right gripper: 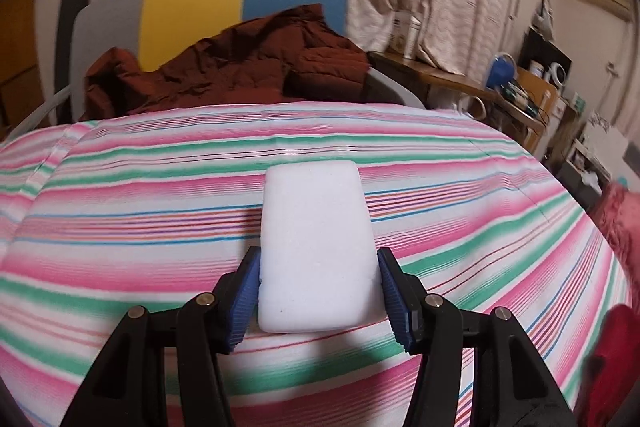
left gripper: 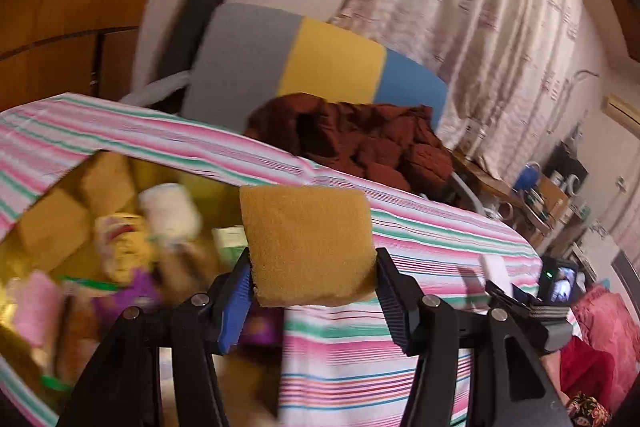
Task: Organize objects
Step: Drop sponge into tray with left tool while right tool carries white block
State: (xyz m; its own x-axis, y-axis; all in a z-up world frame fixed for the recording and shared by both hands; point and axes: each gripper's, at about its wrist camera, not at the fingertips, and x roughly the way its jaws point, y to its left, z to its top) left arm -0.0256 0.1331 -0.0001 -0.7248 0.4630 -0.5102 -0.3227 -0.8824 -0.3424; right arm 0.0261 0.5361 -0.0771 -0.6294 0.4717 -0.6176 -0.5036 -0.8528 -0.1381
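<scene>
the left gripper (left gripper: 312, 291) is clamped on a tan sponge (left gripper: 306, 243), its pads pressing the sponge's two short ends so the long axis runs straight across from finger to finger, and most of the block stands up and forward beyond the fingertips. the right gripper (right gripper: 318, 293) is likewise closed on a white sponge (right gripper: 316, 251), but held the other way: the pads squeeze its long sides near the back end, so its long axis points straight ahead, away from the hand, over the striped cloth (right gripper: 120, 187). in the left wrist view a gold-lined bin (left gripper: 16, 267) full of blurred odds and ends, more tan blocks and a white roll among them, lies to the left of and below the tan sponge, with the striped cloth draped round its rim. the right gripper shows in that same view off to the right (left gripper: 500, 291), on the far side of the left one from the bin. so the left hand is the nearer of the two to the bin, and the tan sponge looks close beside its opening rather than over it. judging by that, if the sponges belong on the cloth, each hand has bare striped surface directly ahead and below; if they belong in the bin, the white sponge has the longer way to go, leftward past the other hand. a brown jacket (right gripper: 240, 67) lies heaped on a chair beyond the table, well apart from both.
</scene>
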